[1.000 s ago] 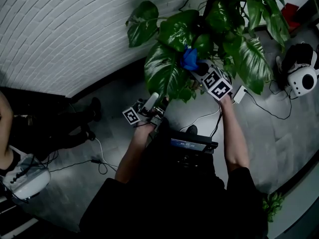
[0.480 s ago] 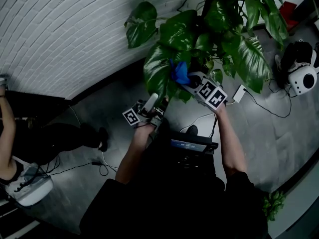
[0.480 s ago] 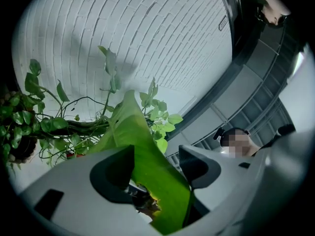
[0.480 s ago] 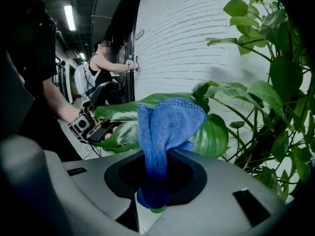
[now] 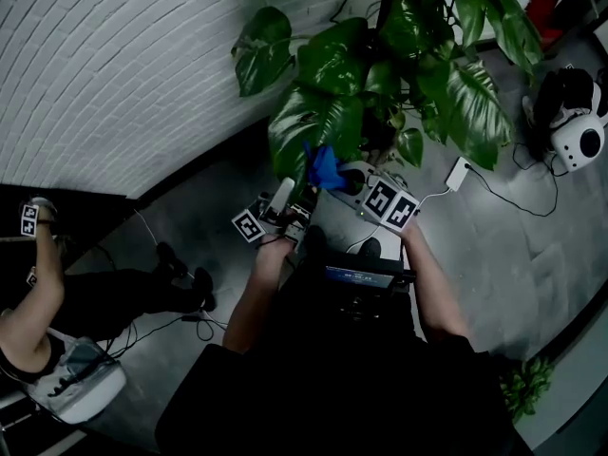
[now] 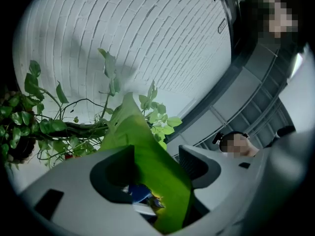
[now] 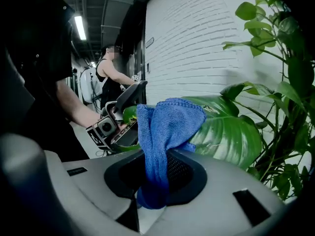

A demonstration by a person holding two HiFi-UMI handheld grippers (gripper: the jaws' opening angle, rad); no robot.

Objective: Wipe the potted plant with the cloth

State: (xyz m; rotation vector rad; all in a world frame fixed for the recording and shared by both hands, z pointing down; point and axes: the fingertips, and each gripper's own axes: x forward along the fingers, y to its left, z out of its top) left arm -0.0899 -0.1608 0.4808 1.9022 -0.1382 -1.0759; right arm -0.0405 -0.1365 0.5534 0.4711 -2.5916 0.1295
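Two grippers (left gripper [image 5: 285, 190], right gripper [image 5: 339, 173]), one cloth [image 5: 323, 164], one potted plant [image 5: 380, 74].

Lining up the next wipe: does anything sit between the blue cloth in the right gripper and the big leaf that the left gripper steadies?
Nothing visible does. The cloth, clamped in the right gripper's jaws, appears to lie directly against the leaf, whose tip runs between the left gripper's jaws.

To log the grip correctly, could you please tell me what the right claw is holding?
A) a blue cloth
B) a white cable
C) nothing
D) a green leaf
A: the right claw is clamped on the blue cloth, which sticks out between its jaws; the leaf sits in the left claw.
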